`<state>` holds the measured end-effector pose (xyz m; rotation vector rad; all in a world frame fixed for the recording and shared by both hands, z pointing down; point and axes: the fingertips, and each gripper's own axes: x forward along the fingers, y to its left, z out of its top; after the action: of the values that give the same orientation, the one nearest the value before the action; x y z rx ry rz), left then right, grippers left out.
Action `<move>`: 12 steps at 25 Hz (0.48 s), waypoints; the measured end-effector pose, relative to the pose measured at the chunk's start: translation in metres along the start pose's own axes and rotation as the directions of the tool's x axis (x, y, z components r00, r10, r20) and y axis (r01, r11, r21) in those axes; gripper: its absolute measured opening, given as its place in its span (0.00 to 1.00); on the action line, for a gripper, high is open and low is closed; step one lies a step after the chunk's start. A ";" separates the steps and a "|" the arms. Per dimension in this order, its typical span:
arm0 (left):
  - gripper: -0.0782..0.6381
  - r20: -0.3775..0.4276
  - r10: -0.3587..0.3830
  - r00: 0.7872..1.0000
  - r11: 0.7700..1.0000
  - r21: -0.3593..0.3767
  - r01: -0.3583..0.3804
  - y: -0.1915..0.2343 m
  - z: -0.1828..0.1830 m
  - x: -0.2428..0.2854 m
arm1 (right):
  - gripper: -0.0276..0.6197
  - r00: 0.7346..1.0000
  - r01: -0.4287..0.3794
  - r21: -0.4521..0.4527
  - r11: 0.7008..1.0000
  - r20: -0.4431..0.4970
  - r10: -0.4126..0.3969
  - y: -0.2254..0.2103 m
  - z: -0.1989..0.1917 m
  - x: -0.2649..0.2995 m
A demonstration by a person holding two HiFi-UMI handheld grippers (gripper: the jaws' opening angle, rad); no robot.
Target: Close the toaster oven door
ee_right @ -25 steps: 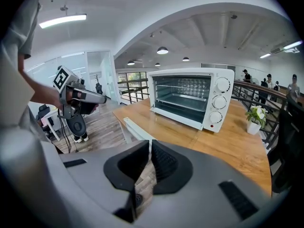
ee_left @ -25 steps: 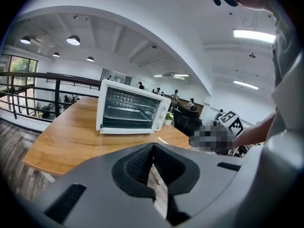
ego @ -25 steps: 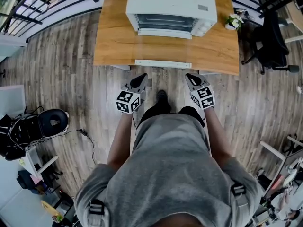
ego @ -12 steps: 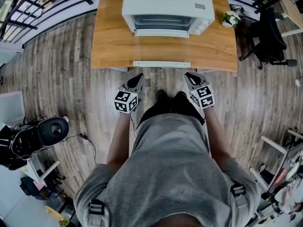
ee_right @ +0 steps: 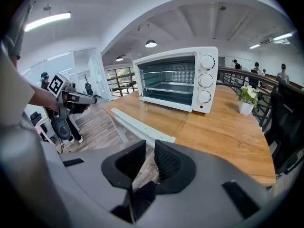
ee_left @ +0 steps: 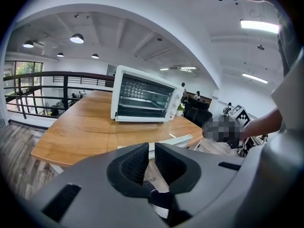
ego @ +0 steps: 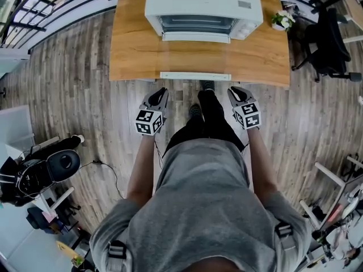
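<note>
Two grippers hang side by side in front of the white box-shaped toaster oven point(ego: 204, 1), both short of the light wooden surface point(ego: 130, 52) that carries it. The toaster oven sits at the far middle of that surface with its front facing the person. Its glass door point(ego: 195, 55) is folded down flat in front of the oven mouth. The door's long white bar handle point(ego: 195, 76) lies at the near edge of the surface.

The left gripper point(ego: 160, 90) is in front of the toaster oven and off its left corner, just short of the left end of the handle and not touching it. Its jaws have just been opening and stand barely parted, with nothing between them. The right gripper point(ego: 235, 89) is in front of the toaster oven's right corner, just beyond the handle's right end and likewise apart from it. Its jaws have also just been opening and show a narrow gap that holds nothing.

Both grippers point towards the toaster oven and slope downward over the grey wood-plank floor point(ego: 74, 89). To the right of the toaster oven stands a small potted green plant point(ego: 282, 20), and further right, off the surface, a black office chair point(ego: 328, 44).
</note>
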<state>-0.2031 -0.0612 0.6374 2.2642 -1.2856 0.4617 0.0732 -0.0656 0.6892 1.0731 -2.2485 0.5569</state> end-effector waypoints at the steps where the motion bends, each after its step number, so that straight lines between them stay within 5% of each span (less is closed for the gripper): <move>1: 0.17 -0.010 0.004 1.000 1.000 -0.003 -0.005 0.003 -0.003 0.003 | 0.15 1.000 -0.005 0.004 1.000 -0.008 0.005 -0.001 -0.004 0.004; 12: 0.24 -0.122 0.052 0.991 0.997 -0.051 -0.059 0.029 -0.053 0.041 | 0.20 0.996 -0.041 0.056 0.998 -0.071 0.045 -0.014 -0.035 0.045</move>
<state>-0.2107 -0.0728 0.7090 2.1261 -1.2871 0.5669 0.0728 -0.0785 0.7463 1.0162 -2.2096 0.6681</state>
